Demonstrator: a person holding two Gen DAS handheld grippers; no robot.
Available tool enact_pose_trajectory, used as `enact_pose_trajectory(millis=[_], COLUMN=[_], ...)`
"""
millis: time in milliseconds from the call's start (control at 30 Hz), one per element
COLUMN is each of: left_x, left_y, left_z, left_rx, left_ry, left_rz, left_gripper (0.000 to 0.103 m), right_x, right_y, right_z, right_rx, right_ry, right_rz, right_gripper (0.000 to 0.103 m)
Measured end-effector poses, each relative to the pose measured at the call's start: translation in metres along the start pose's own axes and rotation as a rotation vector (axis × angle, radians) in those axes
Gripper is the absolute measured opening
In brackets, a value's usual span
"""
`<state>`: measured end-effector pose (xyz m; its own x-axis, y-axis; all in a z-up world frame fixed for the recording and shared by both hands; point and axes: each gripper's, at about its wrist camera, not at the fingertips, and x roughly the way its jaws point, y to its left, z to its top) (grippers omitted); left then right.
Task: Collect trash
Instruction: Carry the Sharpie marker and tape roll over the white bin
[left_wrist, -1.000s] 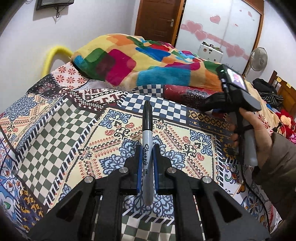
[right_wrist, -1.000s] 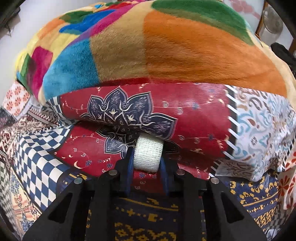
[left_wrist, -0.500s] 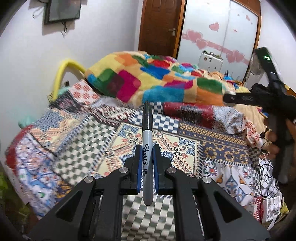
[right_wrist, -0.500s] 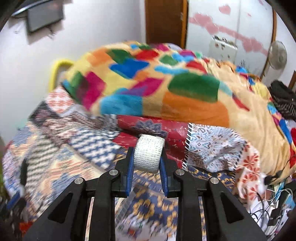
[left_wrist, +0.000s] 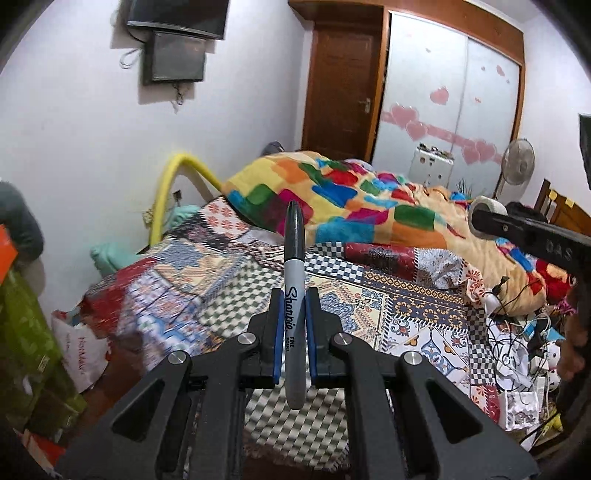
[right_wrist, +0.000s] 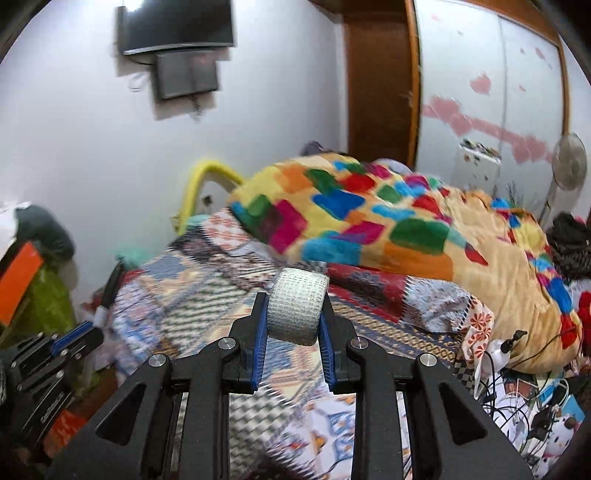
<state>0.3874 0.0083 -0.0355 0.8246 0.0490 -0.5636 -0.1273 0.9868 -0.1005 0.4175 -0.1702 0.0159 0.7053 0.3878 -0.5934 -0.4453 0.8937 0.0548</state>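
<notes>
My left gripper (left_wrist: 294, 295) is shut on a black and grey Sharpie marker (left_wrist: 294, 280), which stands upright between the blue pads above the patterned bedspread (left_wrist: 236, 280). My right gripper (right_wrist: 293, 301) is shut on a white roll of gauze tape (right_wrist: 297, 306), held well above the bed. The right gripper also shows at the right edge of the left wrist view (left_wrist: 517, 232) with the roll (left_wrist: 485, 206) at its tip. The left gripper and marker show at the lower left of the right wrist view (right_wrist: 85, 325).
A colourful patchwork blanket (left_wrist: 351, 199) is heaped at the back of the bed. Cables and small clutter (left_wrist: 517, 343) lie at the bed's right side. Green boxes (left_wrist: 26, 350) and a white bag (left_wrist: 85, 350) stand at the left. A yellow bed rail (left_wrist: 170, 184), door and wardrobe stand behind.
Both grippers have pulled back and risen away from the bed, still holding the marker and the tape roll. The view widened from the bedspread to the whole room.
</notes>
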Motion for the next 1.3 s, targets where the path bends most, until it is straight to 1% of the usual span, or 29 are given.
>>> enact_pose_trajectory(millis=[67, 133, 233, 433, 633, 767, 933, 1200, 1300], left_x=[-0.024, -0.042, -0.066, -0.112, -0.138, -0.144, -0.135, -0.095, -0.075], left_y=[0.012, 0.024, 0.043, 0.094, 0.141, 0.167, 0.194, 0.225, 0.236], left_z=[-0.006, -0.014, -0.027, -0.060, -0.092, -0.110, -0.137, -0.196, -0.219], left_rx=[-0.015, -0.029, -0.048, -0.093, -0.136, -0.165, -0.186, -0.236, -0.274], left_ry=[-0.013, -0.019, -0.018, -0.007, 0.023, 0.053, 0.117, 0.285, 0.352], left_rz=[0.019, 0.033, 0.066, 0.136, 0.192, 0.213, 0.228, 0.224, 0.205], left_gripper=[0.010, 0.010, 0.010, 0.010, 0.010, 0.010, 0.010, 0.010, 0.010], right_x=[-0.016, -0.027, -0.038, -0.050, -0.049, -0.041, -0.025, 0.022, 0.043], right_y=[0.024, 0.039, 0.067, 0.126, 0.181, 0.211, 0.241, 0.274, 0.285], right_z=[-0.006, -0.011, -0.020, -0.042, -0.066, -0.084, -0.106, -0.154, -0.173], right_rx=[-0.025, -0.035, -0.047, -0.104, -0.159, -0.196, -0.232, -0.300, -0.313], right_ry=[-0.014, -0.018, -0.011, 0.005, 0.036, 0.069, 0.140, 0.314, 0.392], right_rz=[0.036, 0.070, 0.129, 0.207, 0.280, 0.312, 0.341, 0.372, 0.391], right_gripper=[0.022, 0.022, 0.022, 0.022, 0.022, 0.023, 0.023, 0.023, 0.023])
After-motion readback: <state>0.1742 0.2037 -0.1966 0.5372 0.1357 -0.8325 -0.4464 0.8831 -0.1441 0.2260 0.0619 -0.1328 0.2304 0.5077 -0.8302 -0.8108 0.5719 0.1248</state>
